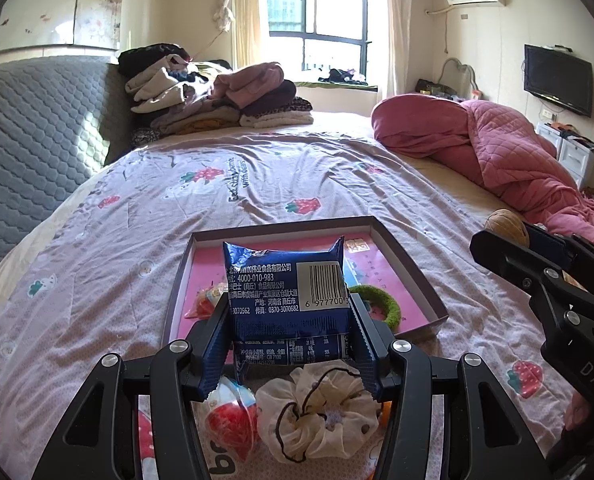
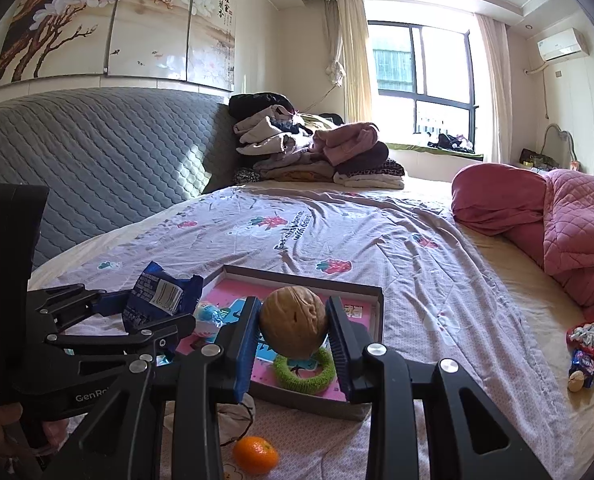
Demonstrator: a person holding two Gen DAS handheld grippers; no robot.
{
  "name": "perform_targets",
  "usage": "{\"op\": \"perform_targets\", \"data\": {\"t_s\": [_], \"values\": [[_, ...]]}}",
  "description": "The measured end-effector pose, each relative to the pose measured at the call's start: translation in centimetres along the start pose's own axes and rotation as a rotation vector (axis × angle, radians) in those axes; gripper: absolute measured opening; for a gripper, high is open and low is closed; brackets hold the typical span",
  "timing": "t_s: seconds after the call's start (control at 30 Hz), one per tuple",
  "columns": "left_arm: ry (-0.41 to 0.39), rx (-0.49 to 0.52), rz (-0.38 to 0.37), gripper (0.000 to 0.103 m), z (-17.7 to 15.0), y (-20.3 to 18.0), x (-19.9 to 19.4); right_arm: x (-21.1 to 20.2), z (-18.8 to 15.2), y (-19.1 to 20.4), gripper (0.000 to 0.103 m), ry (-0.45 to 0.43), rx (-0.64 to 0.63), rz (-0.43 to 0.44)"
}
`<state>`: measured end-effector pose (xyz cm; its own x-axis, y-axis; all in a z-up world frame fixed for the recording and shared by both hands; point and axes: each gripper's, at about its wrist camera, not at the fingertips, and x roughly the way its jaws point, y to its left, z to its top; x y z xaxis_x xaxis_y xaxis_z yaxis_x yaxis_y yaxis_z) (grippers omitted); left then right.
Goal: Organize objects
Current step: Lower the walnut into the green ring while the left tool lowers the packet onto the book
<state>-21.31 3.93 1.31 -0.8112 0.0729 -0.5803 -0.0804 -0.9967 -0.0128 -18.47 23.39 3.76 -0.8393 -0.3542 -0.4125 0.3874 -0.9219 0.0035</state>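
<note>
In your left wrist view, the left gripper (image 1: 287, 334) sits low in the centre of the frame, its two fingers closed against the sides of a blue snack packet (image 1: 285, 288), which stands upright with its barcode facing you. Behind the packet, in the middle of the frame, lies the shallow box tray (image 1: 407, 256) with its pink floor, and a green ring (image 1: 381, 306) rests inside it at the right. Below the packet, at the bottom centre, a cream scrunchie (image 1: 317, 414) lies on the bedsheet (image 1: 257, 184) beside a red-and-white egg toy (image 1: 231, 420). At the right edge, the right gripper (image 1: 509, 236) holds a walnut (image 1: 504, 222). In your right wrist view, the right gripper (image 2: 295, 330) is at lower centre, its fingers pressed on either side of the walnut (image 2: 293, 326), held above the tray (image 2: 379, 308) and over the green ring (image 2: 305, 374). At the left, the left gripper (image 2: 137, 312) grips the blue packet (image 2: 157, 300). A small orange (image 2: 255, 454) lies on the sheet at the bottom centre, outside the tray
</note>
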Motion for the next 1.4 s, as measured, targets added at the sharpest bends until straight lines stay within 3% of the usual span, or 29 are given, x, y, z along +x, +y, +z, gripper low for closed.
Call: {"op": "perform_targets", "data": {"t_s": [1.4], "values": [[0.109,0.009,0.056,0.056,2.0,0.0,8.7,8.2,-0.1,-1.8,0.034,0.062,-0.043,0.010]]}}
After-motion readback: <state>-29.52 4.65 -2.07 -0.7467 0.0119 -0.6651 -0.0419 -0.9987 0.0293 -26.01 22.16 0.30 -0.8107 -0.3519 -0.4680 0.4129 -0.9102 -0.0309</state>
